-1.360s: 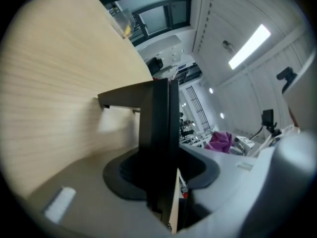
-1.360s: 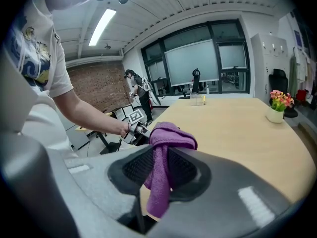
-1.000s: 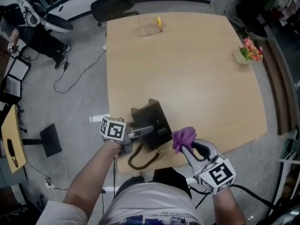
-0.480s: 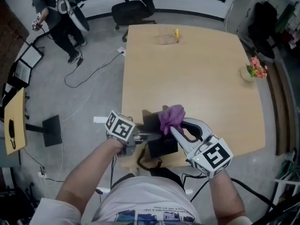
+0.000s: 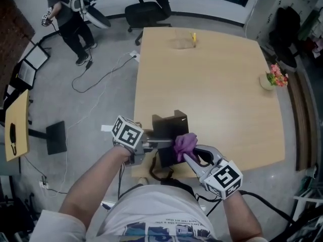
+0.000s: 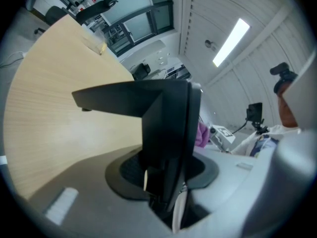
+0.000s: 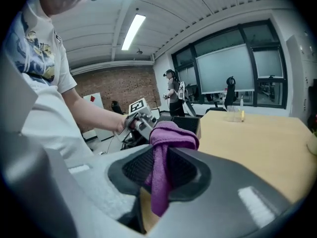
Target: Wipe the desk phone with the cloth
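Open office, grey floor, 1 chair [image 5: 146, 9] beyond the far edge of a pale wood table [image 5: 227, 84]. At the table's near left corner: black phone [image 5: 169, 127], cord [image 5: 159, 174] dangling over the edge.

Clamped in the left gripper [image 5: 157, 145] by 1 slim side, jaws part-way closed and pressing on both faces. Seemingly tipped up off the wood, contact with the table hard to confirm from the head view. Held so, by judgement, to steady the body and to turn a face toward the wiping hand.

Bunched in the right gripper [image 5: 191, 154]: purple cloth [image 5: 185, 144], pinched tight between the 2 jaws, with a wad standing proud of the tips and a tail hanging below. Left proud, most likely, for soft fabric rather than hard plastic against the phone. Brought right up at the phone's near right edge, low and angled in from the body side.

Judged as mid-wipe: 1 side under the cloth, other faces yet to do.

Well apart at the far right: 1 flower pot [image 5: 272, 77], no obstacle to either arm.
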Tool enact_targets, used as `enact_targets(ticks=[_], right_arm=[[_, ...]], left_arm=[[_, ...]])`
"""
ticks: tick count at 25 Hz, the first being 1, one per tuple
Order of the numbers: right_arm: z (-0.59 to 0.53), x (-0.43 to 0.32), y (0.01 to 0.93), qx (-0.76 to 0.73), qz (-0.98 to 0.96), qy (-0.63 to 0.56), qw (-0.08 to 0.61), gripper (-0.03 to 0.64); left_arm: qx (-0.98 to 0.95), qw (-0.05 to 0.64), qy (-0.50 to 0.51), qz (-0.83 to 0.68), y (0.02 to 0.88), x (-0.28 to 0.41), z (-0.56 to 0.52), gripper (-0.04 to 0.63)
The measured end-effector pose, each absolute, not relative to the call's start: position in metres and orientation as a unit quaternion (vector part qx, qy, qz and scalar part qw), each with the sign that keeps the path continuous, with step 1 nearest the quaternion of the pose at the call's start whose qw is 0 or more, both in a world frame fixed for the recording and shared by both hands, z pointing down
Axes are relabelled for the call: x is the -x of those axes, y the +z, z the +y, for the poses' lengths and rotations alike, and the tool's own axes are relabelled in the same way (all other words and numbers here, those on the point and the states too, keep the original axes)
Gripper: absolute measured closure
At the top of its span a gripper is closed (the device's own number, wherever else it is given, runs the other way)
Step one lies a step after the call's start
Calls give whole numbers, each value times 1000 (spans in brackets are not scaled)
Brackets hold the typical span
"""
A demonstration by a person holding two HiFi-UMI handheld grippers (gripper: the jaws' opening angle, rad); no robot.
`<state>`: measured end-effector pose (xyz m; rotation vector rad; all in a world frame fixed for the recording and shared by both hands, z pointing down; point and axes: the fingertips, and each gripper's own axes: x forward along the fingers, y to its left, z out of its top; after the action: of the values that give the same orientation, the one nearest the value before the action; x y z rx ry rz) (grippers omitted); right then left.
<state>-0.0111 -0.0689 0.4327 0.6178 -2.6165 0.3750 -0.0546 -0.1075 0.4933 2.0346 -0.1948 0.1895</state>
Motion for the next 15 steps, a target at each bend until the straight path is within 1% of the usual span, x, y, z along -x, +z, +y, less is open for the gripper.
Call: enact_targets(ticks=[5,7,15], right_arm=[[-35,5,455,-185,-938,142,258,526],[-36,5,449,-180,-939,134,259,526],[-103,23,364,-228,-955,49,182,526]], left_arm=[[-851,513,77,-79,488,57,-108,417],[-853,510,82,-76,487,56,-108,417],[-856,506,90,-62,482,56,-101,417]])
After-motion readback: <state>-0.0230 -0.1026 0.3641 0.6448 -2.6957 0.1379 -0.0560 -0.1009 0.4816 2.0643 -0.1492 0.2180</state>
